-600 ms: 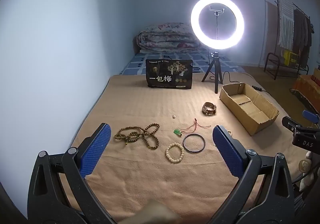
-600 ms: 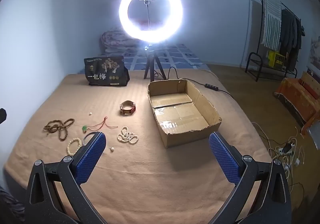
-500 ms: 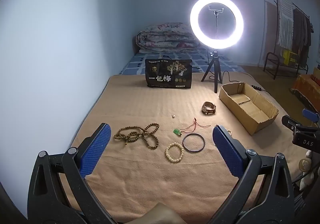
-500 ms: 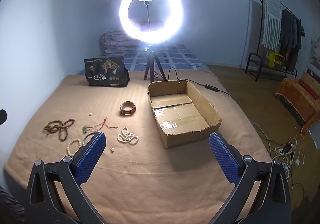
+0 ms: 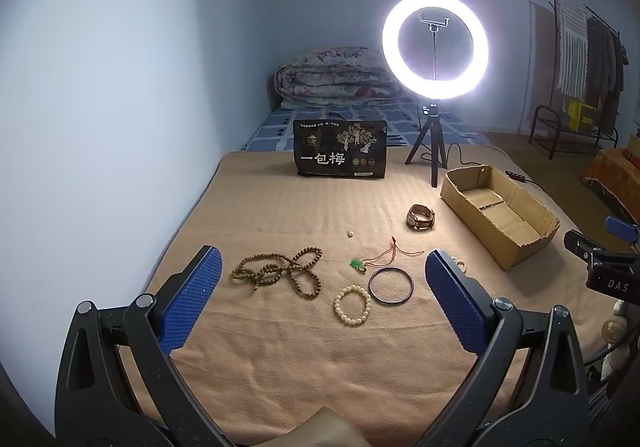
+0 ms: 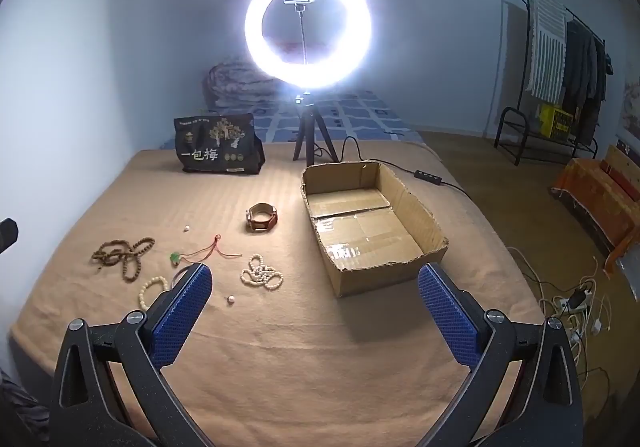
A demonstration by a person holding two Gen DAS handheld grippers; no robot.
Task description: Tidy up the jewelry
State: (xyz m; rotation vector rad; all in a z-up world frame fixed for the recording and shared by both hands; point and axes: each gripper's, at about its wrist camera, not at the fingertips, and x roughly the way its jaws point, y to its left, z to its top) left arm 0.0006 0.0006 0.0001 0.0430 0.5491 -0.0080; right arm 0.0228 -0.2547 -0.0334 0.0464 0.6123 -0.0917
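Jewelry lies scattered on a tan blanket [image 5: 280, 207]: a brown bead necklace [image 5: 280, 273], a cream bead bracelet [image 5: 353, 305], a dark bangle [image 5: 390, 285], a green pendant on red cord [image 5: 376, 259] and a watch [image 5: 420, 217]. In the right wrist view a white pearl strand [image 6: 262, 273] and a loose pearl [image 6: 230, 299] also show. An empty cardboard box [image 6: 372, 223] stands to the right. My left gripper [image 5: 324, 291] hovers open above the bracelet and bangle. My right gripper [image 6: 316, 299] is open, between the pearls and the box.
A lit ring light on a tripod [image 5: 434, 47] and a black pouch [image 5: 340, 153] stand at the far edge. A folded quilt [image 5: 336, 79] lies behind. Cables and a power strip [image 6: 572, 303] lie on the floor at right, by a clothes rack [image 6: 560, 59].
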